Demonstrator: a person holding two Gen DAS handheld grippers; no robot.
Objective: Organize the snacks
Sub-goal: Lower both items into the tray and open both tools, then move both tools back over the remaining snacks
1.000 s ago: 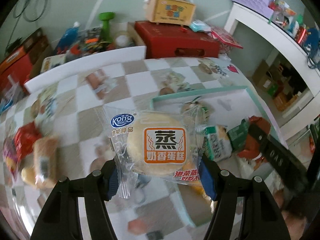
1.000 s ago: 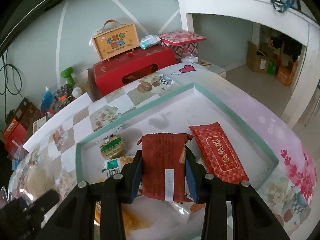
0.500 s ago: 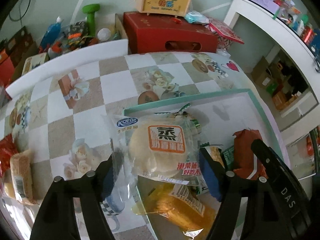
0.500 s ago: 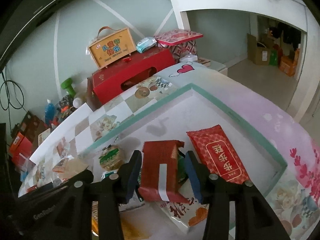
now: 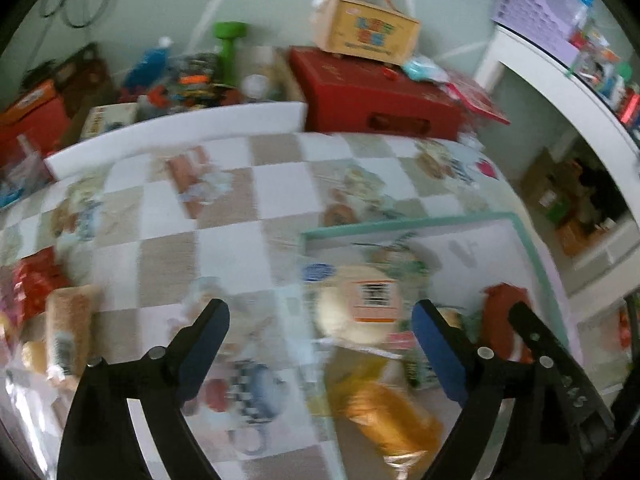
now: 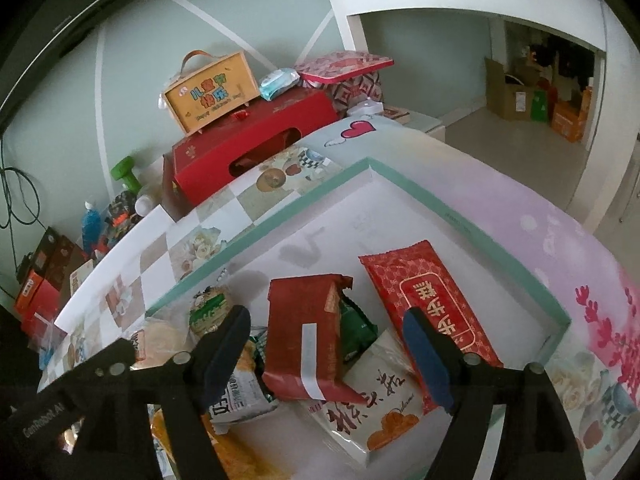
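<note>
Both your tools' jaws were opening, nothing clamped; loose snacks [image 5: 66,332] lay left of your left tool [image 5: 320,332], nearer than your right tool [image 6: 326,344].

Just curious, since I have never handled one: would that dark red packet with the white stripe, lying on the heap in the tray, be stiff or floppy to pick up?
Probably floppy: the dark red packet looks creased and puffed. Likely light. It lies tilted on other packets, so a push might slide it.

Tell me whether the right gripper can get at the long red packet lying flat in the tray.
Probably yes. The long red packet lies uncovered just right of the opening right gripper, nothing stacked on it; the tray rim stands farther off.
</note>
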